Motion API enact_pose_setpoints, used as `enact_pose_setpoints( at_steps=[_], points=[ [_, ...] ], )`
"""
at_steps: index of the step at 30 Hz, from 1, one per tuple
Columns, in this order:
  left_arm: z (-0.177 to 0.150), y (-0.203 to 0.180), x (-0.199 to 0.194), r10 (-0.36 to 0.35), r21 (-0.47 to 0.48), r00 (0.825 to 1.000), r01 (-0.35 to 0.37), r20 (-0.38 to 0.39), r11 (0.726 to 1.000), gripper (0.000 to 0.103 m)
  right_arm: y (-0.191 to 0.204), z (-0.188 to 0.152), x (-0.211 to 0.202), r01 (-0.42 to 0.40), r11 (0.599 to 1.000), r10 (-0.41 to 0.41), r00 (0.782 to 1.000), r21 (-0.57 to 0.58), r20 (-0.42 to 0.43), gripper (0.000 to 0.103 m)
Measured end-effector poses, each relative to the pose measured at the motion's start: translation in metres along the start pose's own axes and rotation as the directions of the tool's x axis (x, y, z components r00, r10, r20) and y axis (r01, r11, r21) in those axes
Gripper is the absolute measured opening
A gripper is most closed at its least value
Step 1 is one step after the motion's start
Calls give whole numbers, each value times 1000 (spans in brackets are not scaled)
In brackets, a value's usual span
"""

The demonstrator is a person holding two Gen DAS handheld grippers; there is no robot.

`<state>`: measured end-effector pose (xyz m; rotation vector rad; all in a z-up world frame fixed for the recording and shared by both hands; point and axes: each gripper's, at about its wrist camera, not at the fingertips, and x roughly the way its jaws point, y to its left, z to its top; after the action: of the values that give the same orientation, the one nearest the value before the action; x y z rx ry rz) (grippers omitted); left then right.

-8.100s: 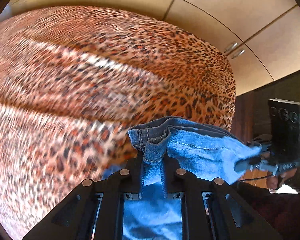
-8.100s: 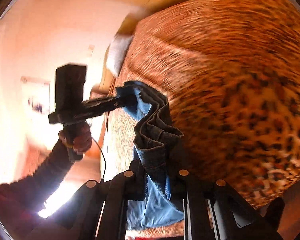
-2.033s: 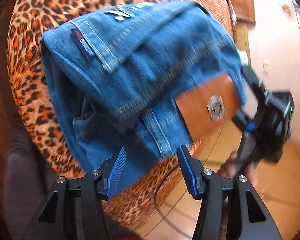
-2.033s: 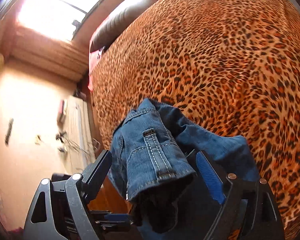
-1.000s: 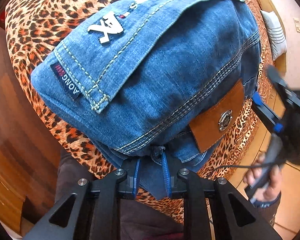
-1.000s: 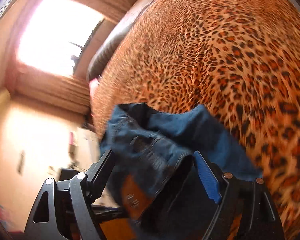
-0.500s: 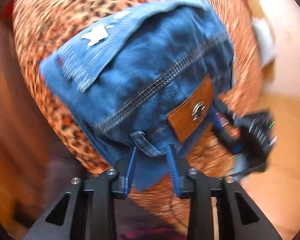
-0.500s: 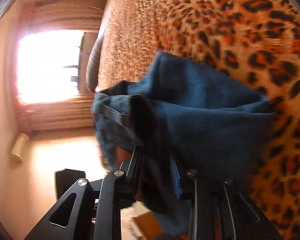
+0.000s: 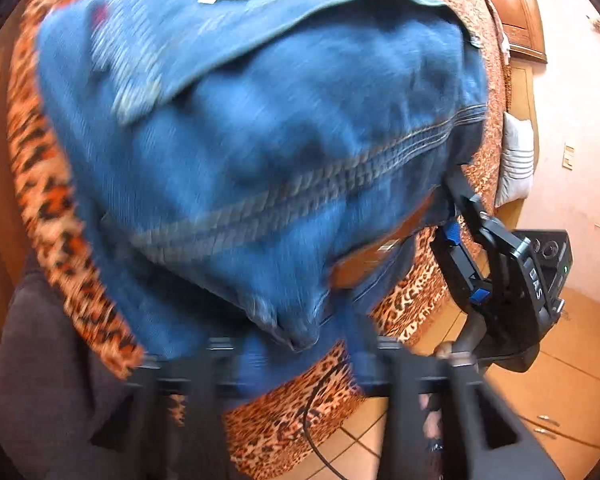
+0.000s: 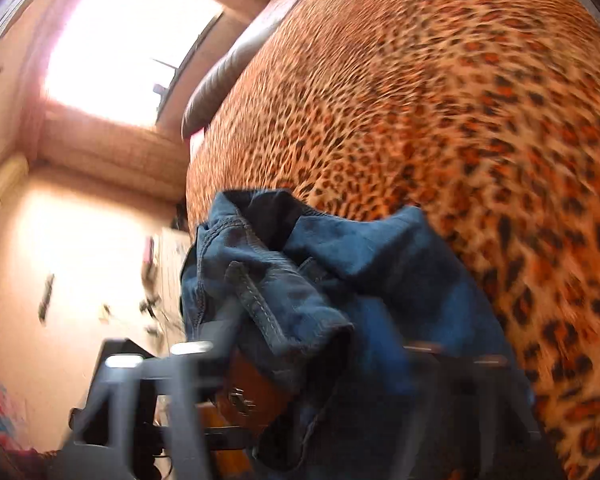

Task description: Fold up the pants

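Folded blue jeans [image 9: 260, 152] lie at the corner of a leopard-print bed [image 9: 32, 152]. Their brown leather patch [image 9: 364, 256] faces the near edge. My left gripper [image 9: 300, 356] is blurred at the bottom, its jaws closing on the near denim fold that fills the gap. My right gripper [image 9: 448, 200] bites into the jeans' right edge. In the right wrist view the right gripper [image 10: 320, 332] is closing on a thick bunch of waistband denim [image 10: 284, 304], with the leather patch [image 10: 248, 396] hanging just below.
The bedspread [image 10: 460, 120] stretches away to a dark headboard [image 10: 220, 80] under a bright window [image 10: 120, 48]. A white pillow [image 9: 516, 160] lies at the bed's far side. Tiled floor [image 9: 560, 380] and a black cable [image 9: 312, 412] lie below the corner. A hand [image 9: 444, 350] holds the right gripper.
The left jaws opened off the near fold and came together on it again. The right jaws went from wide open to closed on the waistband bunch. Both views are blurred by motion.
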<state>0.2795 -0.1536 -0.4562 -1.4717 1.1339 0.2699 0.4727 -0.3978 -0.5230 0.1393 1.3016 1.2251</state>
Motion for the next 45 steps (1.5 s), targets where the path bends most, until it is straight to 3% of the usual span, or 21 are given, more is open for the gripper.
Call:
enact_pose_setpoints(
  at_steps=[2,5,8,10,11,12,13,16,18,21,24,27,30,32,34,35,36,37,42,44,45],
  points=[
    [0,-18,-11,13,54,1000,-13,5,998,15,-3,-1,-2,-90,993,90,996,82,-3,19],
    [-12,-54,-31,134,218,991,-135,18,967,14,1,-6,-7,-307,926,296,952,221,81,17],
    [-25,-81,-41,261,356,965,-241,-9,903,14,-3,-34,-27,-472,815,445,881,335,159,18],
    [-27,-90,-36,362,441,932,-316,-21,840,14,-11,-54,-32,-538,742,498,842,400,209,20],
    [-29,-93,-22,434,491,901,-369,-20,789,14,-18,-63,-33,-558,712,511,828,426,231,21],
    [-29,-92,-9,479,519,877,-399,-24,756,15,-27,-75,-34,-563,693,507,825,450,250,21],
    [-28,-87,4,510,526,859,-419,-32,740,15,-36,-85,-35,-532,710,469,846,460,254,21],
    [-24,-61,62,581,512,804,-450,-125,732,16,-66,-103,-34,-332,804,261,942,493,209,21],
    [-21,-52,67,559,498,822,-439,-114,748,14,-70,-105,-42,-156,891,103,984,426,145,23],
    [-17,-53,45,465,509,880,-360,-92,782,15,-57,-97,-54,-36,950,7,996,311,93,30],
    [-25,-40,0,318,487,944,-238,-88,841,18,-36,-79,-82,4,983,-30,990,186,138,58],
    [-11,-32,-34,206,398,979,-190,2,898,38,-12,-51,-91,-28,998,17,986,62,167,80],
    [10,-20,-45,83,230,996,-83,12,970,42,21,-21,-53,-27,997,32,997,-68,72,82],
    [7,-10,-44,22,186,1000,-21,-5,982,45,35,-5,-25,4,991,-5,1000,-135,-3,82],
    [12,-6,-39,56,180,998,-63,43,982,46,49,5,2,28,982,-38,998,-186,-52,80],
    [22,5,-43,61,175,996,-70,59,982,46,54,3,12,38,975,-55,996,-218,-72,68],
    [27,6,-32,84,158,995,-92,62,983,35,58,5,21,59,964,-84,993,-261,-86,38],
    [31,9,-22,98,133,995,-101,30,986,15,56,4,28,51,967,-83,989,-249,-119,31],
    [-11,-22,-15,68,272,996,-51,-54,961,14,53,-7,-1,-160,985,152,980,-60,-129,23],
    [-15,-17,-1,93,269,991,-64,-96,961,14,43,-15,-11,-166,986,163,981,-24,-105,23],
    [-13,-8,14,137,248,982,-102,-130,963,14,26,-20,-13,-100,995,99,991,-9,-93,23]
  ],
)
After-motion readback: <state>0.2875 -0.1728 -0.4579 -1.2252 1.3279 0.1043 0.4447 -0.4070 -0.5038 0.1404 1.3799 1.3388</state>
